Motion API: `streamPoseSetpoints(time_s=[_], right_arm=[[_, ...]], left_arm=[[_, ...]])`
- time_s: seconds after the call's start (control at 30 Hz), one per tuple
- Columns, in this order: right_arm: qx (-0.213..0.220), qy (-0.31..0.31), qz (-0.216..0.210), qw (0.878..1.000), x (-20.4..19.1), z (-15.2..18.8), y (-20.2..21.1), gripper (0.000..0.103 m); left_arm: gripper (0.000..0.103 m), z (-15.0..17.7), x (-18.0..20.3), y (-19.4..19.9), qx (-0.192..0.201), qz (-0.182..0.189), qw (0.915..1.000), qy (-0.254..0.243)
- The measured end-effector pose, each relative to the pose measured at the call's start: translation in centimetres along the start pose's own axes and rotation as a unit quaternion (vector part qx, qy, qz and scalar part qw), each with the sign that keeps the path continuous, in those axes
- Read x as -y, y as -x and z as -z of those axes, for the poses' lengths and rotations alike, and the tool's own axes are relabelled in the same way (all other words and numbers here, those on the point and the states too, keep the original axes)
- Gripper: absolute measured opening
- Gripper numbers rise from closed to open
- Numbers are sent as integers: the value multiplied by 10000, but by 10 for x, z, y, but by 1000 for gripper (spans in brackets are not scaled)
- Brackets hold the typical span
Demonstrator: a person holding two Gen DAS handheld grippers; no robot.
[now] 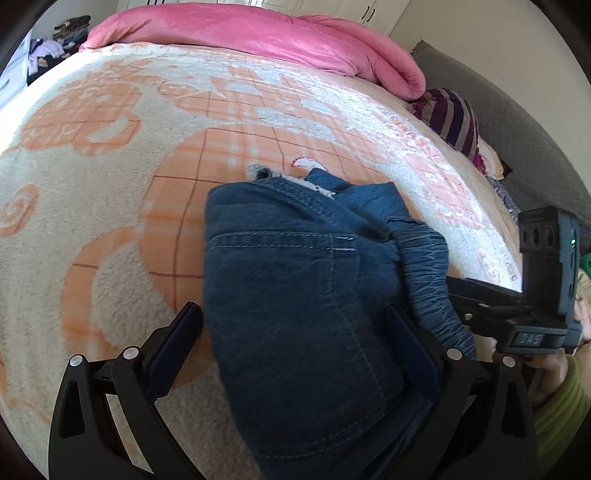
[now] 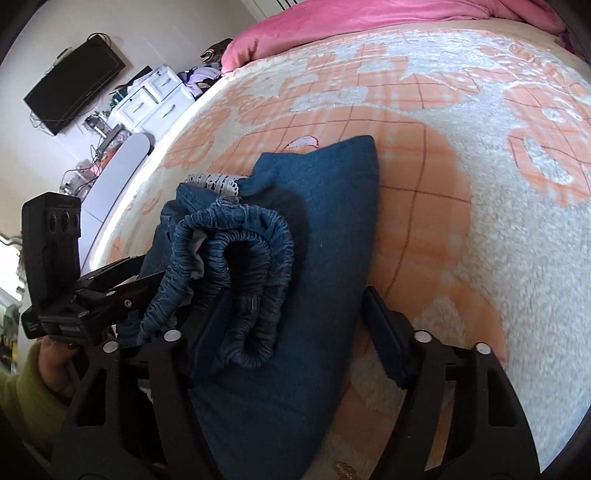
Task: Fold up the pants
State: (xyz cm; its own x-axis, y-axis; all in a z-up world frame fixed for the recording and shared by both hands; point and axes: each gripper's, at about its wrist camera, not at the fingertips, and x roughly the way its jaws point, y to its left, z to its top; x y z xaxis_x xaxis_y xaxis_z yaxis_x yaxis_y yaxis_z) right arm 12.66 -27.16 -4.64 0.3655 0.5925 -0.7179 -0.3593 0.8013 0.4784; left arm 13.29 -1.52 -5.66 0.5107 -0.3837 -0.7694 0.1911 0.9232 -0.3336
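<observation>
1. Nearest the left wrist camera, the left gripper (image 1: 299, 332) is straddling the folded pants (image 1: 295, 295): both fingers are spread wide, with denim filling the gap and draping over the inner finger. Whether it is actually pinching cloth cannot be told.
2. In the right wrist view, the right gripper (image 2: 291, 332) is likewise gaping wide, one finger under the bunched elastic waistband (image 2: 236, 258), the other standing clear on the blanket (image 2: 480, 258).
3. The pants are lying as a compact blue bundle on the peach-and-white blanket, waistband curled on top, a lace edge (image 2: 216, 182) peeking out.
4. Judging by this, folding is nearly done; the next move probably calls for flattening the waistband and releasing the bundle neatly.
5. Farthest away, a pink duvet (image 1: 258, 33) is lying across the bed's head.
</observation>
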Motion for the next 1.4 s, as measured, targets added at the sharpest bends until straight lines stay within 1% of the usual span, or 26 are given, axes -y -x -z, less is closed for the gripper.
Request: streamPoseSetpoints(time_s=[0.03,0.07,0.1,0.13,0.17,0.2,0.27,0.37,0.43,0.47,0.57,0.63,0.67,0.7,0.73,0.8,0.97,1.03,1.1,1.13,1.2,1.23,1.27,1.33,1.4], right_arm=[[-9,30,-52,10000,-1,0,-2,49],[-7,65,-125,9999,-2,-1,-2,42],[-9,95,-258,9996,-4,-1,-3,29],[16,157,-240,9996,-7,-1,-3,25],[69,277,-204,9994,-12,-1,-1,21],[145,345,-262,9990,-17,-2,3,19],[228,465,-214,9984,-25,-6,8,17],[433,758,-162,9961,-39,-19,19,17],[556,849,-164,9947,-43,-31,22,17],[591,895,-88,9942,-44,-38,20,17],[533,928,45,9942,-41,-48,7,17],[236,762,378,9961,-32,-52,-13,19],[146,714,467,9962,-29,-52,-19,20],[52,628,583,9963,-24,-50,-26,25],[-19,533,666,9964,-20,-49,-30,29],[-9,306,700,9971,-11,-47,-30,37],[-27,333,869,9957,-13,-45,-31,42],[68,487,1016,9936,-20,-44,-25,47],[189,608,1083,9921,-28,-41,-14,51],[251,633,1093,9917,-29,-41,-9,57],[482,730,1167,9893,-36,-37,9,66],[550,752,1196,9884,-39,-36,15,71],[647,770,1226,9873,-42,-35,23,74],[907,798,1260,9846,-47,-30,41,84],[1149,844,1274,9816,-52,-25,61,89]], left_arm=[[96,-1,0,-1,3,89,10000,25],[82,-2,0,-1,5,172,9998,40],[67,-3,1,-1,10,258,9997,56],[65,-3,3,-1,25,238,9997,34],[60,-4,5,0,26,269,9996,4],[53,-5,5,1,41,293,9996,4],[48,-8,5,7,87,319,9995,6],[46,-18,6,19,294,323,9990,-33],[46,-28,5,25,449,274,9986,-85],[46,-33,5,26,494,240,9984,-111],[47,-45,0,20,571,101,9983,-99],[48,-46,-2,6,459,-76,9988,-165],[49,-46,-5,-2,373,-201,9989,-191],[54,-43,-8,-14,206,-359,9990,-187],[56,-41,-12,-18,143,-366,9991,-130],[58,-38,-16,-19,191,-287,9994,-59],[61,-36,-18,-20,210,-296,9993,-56],[67,-39,-17,-17,189,-399,9990,-90],[82,-38,-13,-9,216,-445,9987,-123],[83,-38,-12,-5,247,-431,9987,-136],[91,-36,-7,6,326,-422,9984,-168],[92,-35,-6,12,372,-432,9982,-183],[92,-33,-3,21,455,-436,9978,-198],[97,-30,1,35,565,-437,9973,-181],[98,-25,3,51,715,-430,9964,-170]])
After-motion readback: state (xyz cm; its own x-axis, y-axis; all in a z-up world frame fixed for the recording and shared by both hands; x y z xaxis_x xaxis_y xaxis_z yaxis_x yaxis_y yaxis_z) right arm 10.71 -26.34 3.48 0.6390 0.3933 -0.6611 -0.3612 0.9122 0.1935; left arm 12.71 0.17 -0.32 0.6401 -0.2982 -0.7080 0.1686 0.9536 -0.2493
